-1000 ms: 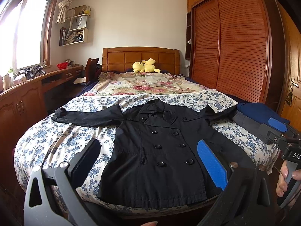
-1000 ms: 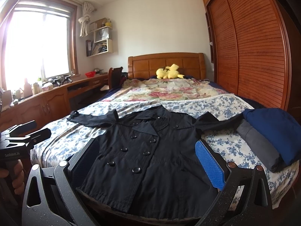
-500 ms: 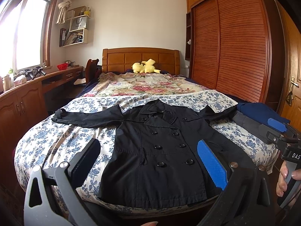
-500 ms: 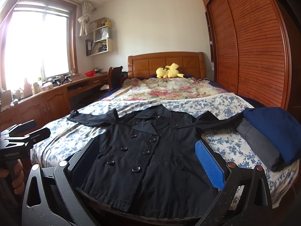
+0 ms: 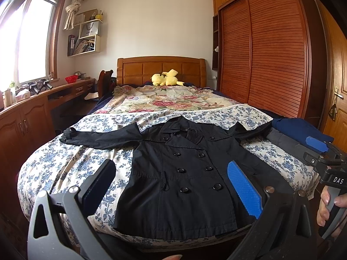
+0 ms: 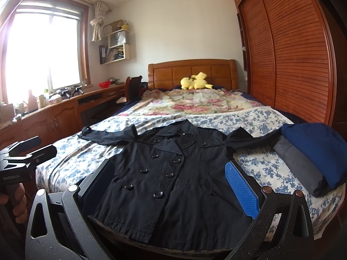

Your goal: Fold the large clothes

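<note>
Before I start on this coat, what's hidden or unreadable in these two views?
- Black coat: right cuff, both views, tucked behind folded grey and navy clothes.
- Coat hem corner, left wrist view, behind the left gripper blue pad.
- Shelf contents: too small to read.
- Window: overexposed.

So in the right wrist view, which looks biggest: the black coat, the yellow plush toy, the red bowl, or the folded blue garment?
1. Black coat
2. Folded blue garment
3. Yellow plush toy
4. Red bowl

The toy and bowl sit far off, so nearness exaggerates the gap.
</note>
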{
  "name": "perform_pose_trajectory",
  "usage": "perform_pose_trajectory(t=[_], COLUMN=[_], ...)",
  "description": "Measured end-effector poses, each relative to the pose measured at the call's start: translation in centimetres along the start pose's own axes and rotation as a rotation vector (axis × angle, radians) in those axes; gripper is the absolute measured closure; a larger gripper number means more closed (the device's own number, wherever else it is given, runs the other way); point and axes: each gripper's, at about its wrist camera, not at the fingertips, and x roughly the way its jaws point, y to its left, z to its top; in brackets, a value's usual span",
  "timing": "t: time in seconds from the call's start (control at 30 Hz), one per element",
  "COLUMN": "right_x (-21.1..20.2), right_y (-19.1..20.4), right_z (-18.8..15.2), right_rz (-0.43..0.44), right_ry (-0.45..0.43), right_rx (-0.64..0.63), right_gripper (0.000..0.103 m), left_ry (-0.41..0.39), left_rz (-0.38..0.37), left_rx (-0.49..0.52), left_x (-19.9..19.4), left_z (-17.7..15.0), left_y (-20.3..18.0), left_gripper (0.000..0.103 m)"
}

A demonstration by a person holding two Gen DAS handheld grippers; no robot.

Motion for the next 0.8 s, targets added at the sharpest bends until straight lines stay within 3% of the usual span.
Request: perform_pose_trajectory(t=[0.8], right_x=[-0.08], right_y=[0.06], right_z=[0.13], right_rz=[0.001], right_ry=[0.001], right_rx=[0.002], right_gripper=[0.0], left_ry=[-0.005], left_rz=[0.0], left_rx=[0.005], left_x=[-0.43], left_z=[0.33], left_y=[-0.34], left_gripper=[0.0])
